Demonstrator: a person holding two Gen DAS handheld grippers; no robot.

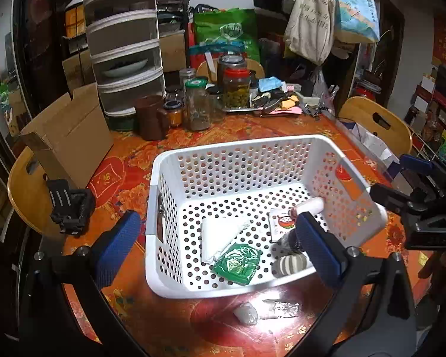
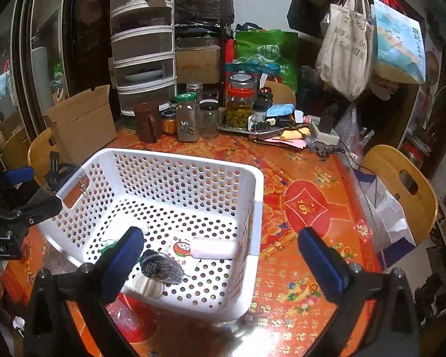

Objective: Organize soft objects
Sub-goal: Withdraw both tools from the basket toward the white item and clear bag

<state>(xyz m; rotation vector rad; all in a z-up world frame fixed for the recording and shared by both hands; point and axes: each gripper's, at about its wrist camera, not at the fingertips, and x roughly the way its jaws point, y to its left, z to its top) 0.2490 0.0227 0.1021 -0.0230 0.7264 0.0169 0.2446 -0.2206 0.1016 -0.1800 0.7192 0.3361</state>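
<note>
A white perforated basket (image 1: 163, 196) (image 2: 257, 208) stands on the red patterned table. In it lie a folded white cloth (image 1: 220, 235), a green packet (image 1: 238, 263), a white packet with a red cartoon (image 1: 281, 224) (image 2: 183, 248), a white roll (image 1: 310, 205) (image 2: 214, 248), a dark knitted sock ball (image 2: 160, 266) and a striped sock ball (image 1: 290, 263) (image 2: 148, 287). My left gripper (image 1: 217, 250) is open and empty above the basket's near side. My right gripper (image 2: 223, 260) is open and empty above the basket's near right corner. A small clear wrapped item (image 1: 246, 314) lies on the table before the basket.
Jars (image 1: 197, 104) (image 2: 240, 104), a brown mug (image 1: 150, 117) and a tray of clutter (image 1: 279, 101) stand at the table's back. A cardboard box (image 1: 71, 136) is at the left. Wooden chairs (image 1: 377, 122) (image 2: 401, 184) flank the table. A clear flat wrapper (image 1: 279, 308) lies near the front edge.
</note>
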